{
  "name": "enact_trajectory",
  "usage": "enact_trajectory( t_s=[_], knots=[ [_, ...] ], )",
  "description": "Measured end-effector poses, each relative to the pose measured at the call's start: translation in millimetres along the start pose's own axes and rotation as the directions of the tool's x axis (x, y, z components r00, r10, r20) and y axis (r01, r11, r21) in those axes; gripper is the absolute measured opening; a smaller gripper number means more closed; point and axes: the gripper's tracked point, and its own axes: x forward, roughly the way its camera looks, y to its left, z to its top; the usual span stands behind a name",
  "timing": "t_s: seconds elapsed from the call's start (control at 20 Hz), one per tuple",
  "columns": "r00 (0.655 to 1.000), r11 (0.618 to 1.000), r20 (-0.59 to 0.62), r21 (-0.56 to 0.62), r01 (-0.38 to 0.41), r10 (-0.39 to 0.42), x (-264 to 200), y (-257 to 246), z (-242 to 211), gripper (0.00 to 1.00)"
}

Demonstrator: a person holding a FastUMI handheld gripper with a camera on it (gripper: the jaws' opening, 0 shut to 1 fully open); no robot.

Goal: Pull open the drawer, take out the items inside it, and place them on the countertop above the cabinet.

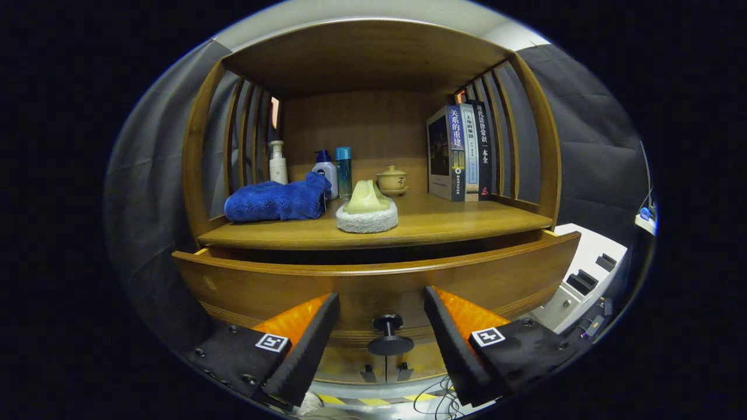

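Observation:
The wooden cabinet's drawer [280, 286] is pulled partly out, with a dark gap between its curved front and the countertop [467, 224] above. The drawer's inside is hidden. Its black knob [390, 335] sits low on the front, between my two fingers and touching neither. My gripper [382, 294] is open and holds nothing. A folded blue towel [274, 201] lies on the countertop's left part. Beside it, at the front middle, rests a pale scrubber with a white pad [367, 211].
At the back of the countertop stand a white pump bottle [278, 163], a blue-capped bottle [325, 169], a slim teal bottle [344, 172] and a lidded tea cup [391, 179]. Books [461, 153] stand right. A white unit [583, 280] sits right of the drawer; cables [437, 396] lie below.

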Motion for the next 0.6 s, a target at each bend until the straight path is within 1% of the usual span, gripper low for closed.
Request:
enact_trajectory(
  t_s=[0.2, 0.45, 0.6],
  knots=[
    [1.0, 1.0, -0.005, 0.023, -0.007, 0.007, 17.8, 0.6, 4.6, 0.98],
    [1.0, 1.0, -0.004, 0.014, 0.0, 0.001, 38.0, -0.7, 10.4, 0.98],
    [1.0, 1.0, 0.002, 0.007, -0.02, 0.02, 39.9, 1.1, 10.0, 0.98]
  ],
)
